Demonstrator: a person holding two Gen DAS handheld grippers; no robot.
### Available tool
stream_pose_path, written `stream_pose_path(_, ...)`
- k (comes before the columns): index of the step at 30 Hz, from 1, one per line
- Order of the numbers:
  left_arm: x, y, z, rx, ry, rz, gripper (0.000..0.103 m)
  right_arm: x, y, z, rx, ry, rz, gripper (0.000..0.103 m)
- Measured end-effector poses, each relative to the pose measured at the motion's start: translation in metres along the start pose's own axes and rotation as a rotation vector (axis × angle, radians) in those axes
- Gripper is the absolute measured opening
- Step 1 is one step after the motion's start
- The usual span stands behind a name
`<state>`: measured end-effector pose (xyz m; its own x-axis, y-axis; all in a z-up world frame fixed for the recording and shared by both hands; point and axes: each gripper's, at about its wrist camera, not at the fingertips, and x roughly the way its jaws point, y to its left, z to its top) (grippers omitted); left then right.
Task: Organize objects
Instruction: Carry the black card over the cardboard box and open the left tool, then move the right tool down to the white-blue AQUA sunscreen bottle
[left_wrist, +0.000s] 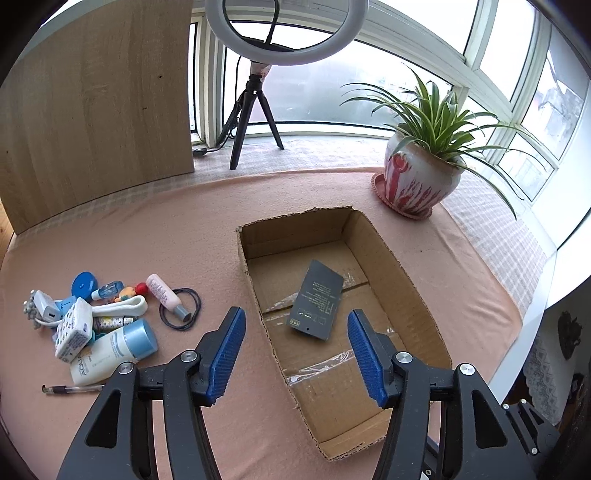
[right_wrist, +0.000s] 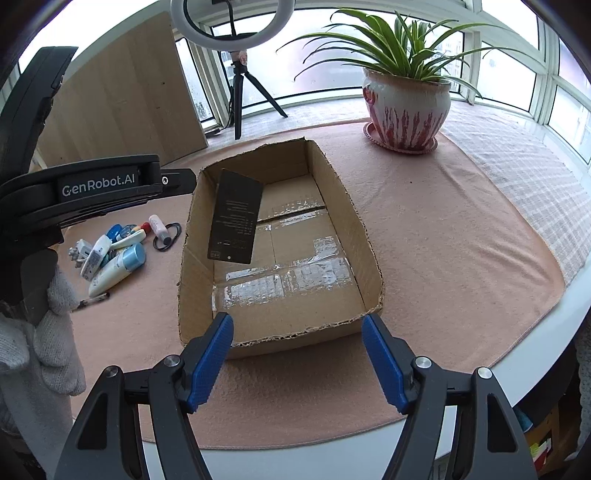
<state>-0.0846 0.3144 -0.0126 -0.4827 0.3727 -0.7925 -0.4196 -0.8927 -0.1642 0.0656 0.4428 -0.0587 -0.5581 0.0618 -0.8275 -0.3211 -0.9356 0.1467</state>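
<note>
Both grippers — left gripper (left_wrist: 295, 350) and right gripper (right_wrist: 297, 360) — stand wide, empty, over the cardboard box (left_wrist: 406, 273) with the dark card (left_wrist: 316, 304).

Right gripper (right_wrist: 297, 354) with jaws apart and nothing between them, hovering at the near edge of an open cardboard box (right_wrist: 364, 236). A dark flat card (right_wrist: 236, 218) appears tilted over the box's left wall. Small toiletries (right_wrist: 118, 254) lie left on the desk (right_wrist: 461, 229).

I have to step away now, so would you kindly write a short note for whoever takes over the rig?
Left gripper: open, nothing held, over the cardboard box.
Right gripper: open, nothing held, at the box's near end.
Done: the black card is in the box, seemingly just dropped.
Left: the pile on the cloth beside the box, including bottles, hair ties and a pen.
</note>
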Motion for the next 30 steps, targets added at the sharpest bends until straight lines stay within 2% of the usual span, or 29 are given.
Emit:
stream_pose_path(4,-0.018,0.032,-0.007,-0.010,-0.031,0.060,0.061,0.001,0.016,0.009,-0.021,0.003,0.011,0.069)
stream_pose_path(8,-0.033,0.085,-0.022,-0.052,-0.026,0.112,0.061,0.005,0.046,0.021,-0.087,-0.008,0.023,0.069)
stream_pose_path(13,-0.054,0.167,-0.048,-0.125,-0.007,0.164,0.061,0.025,0.091,0.037,-0.111,0.042,0.083,0.069)
stream_pose_path(19,-0.082,0.273,-0.083,-0.234,0.004,0.214,0.061,0.052,0.167,0.061,-0.176,0.057,0.114,0.069)
stream_pose_path(25,-0.099,0.362,-0.119,-0.332,0.021,0.234,0.061,0.111,0.232,0.091,-0.134,0.180,0.149,0.069)
stream_pose_path(30,-0.098,0.392,-0.138,-0.377,0.036,0.250,0.061,0.159,0.278,0.108,-0.133,0.257,0.148,0.069)
